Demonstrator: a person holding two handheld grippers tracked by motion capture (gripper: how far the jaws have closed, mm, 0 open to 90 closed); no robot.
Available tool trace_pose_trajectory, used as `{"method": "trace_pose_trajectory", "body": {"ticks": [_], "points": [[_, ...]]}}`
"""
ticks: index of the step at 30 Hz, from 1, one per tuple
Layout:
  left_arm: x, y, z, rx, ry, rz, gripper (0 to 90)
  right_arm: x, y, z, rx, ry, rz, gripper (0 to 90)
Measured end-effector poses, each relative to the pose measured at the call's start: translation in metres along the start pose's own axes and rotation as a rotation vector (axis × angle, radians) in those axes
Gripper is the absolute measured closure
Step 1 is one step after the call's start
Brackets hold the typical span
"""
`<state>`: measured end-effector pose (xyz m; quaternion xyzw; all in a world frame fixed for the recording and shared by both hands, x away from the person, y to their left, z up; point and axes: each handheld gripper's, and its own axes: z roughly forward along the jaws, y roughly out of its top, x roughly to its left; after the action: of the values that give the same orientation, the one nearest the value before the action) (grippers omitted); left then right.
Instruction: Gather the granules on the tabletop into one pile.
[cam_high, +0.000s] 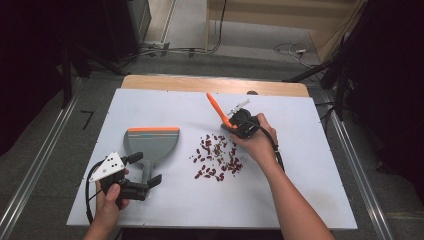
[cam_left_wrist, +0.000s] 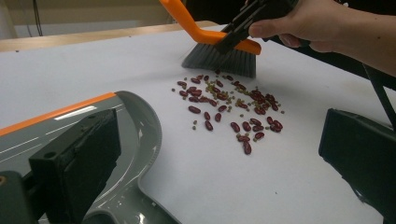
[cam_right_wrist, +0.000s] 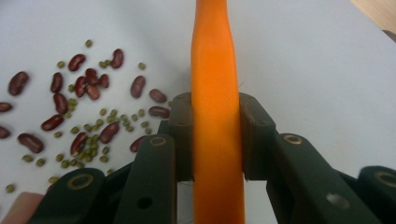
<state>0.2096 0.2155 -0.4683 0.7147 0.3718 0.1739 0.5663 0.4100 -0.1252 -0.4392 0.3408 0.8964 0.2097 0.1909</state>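
I am clamping my right gripper (cam_high: 239, 125) on the orange-handled brush (cam_left_wrist: 219, 49), its bristles resting just behind the scattered red and green beans (cam_high: 217, 157). My left gripper (cam_high: 145, 170) is gaping wide around the grey dustpan's (cam_high: 150, 142) handle.

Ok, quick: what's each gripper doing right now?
Left gripper: open, its jaws either side of the dustpan handle, not clamped.
Right gripper: shut on the brush handle.

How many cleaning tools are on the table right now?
2: the grey dustpan lies left of the beans, its handle between the open left tongs; the orange brush is clamped in the right tongs.
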Motion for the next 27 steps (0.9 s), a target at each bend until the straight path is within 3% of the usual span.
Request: {"method": "trace_pose_trajectory", "body": {"ticks": [6,14,17,23,24,27], "points": [[0.0,0.0,0.002,0.008,-0.005,0.001,0.0,0.007,-0.003,-0.006,0.001,0.061,-0.003,69.3],[-0.001,0.0,0.003,0.01,-0.006,0.003,0.0,0.018,-0.008,-0.011,-0.006,0.084,-0.023,69.2],[0.0,-0.001,0.003,0.013,-0.005,0.0,0.0,0.017,-0.009,-0.014,-0.017,0.097,-0.005,69.2],[0.003,-0.002,0.003,0.016,-0.002,-0.006,0.0,0.017,-0.009,-0.036,-0.113,0.11,0.013,69.2],[0.003,-0.002,0.002,0.018,-0.001,-0.006,0.0,0.023,-0.007,-0.043,-0.141,0.151,0.0,69.2],[0.003,-0.002,0.003,0.018,0.0,-0.008,0.0,0.038,-0.003,-0.051,-0.138,0.265,0.011,69.1]]}}
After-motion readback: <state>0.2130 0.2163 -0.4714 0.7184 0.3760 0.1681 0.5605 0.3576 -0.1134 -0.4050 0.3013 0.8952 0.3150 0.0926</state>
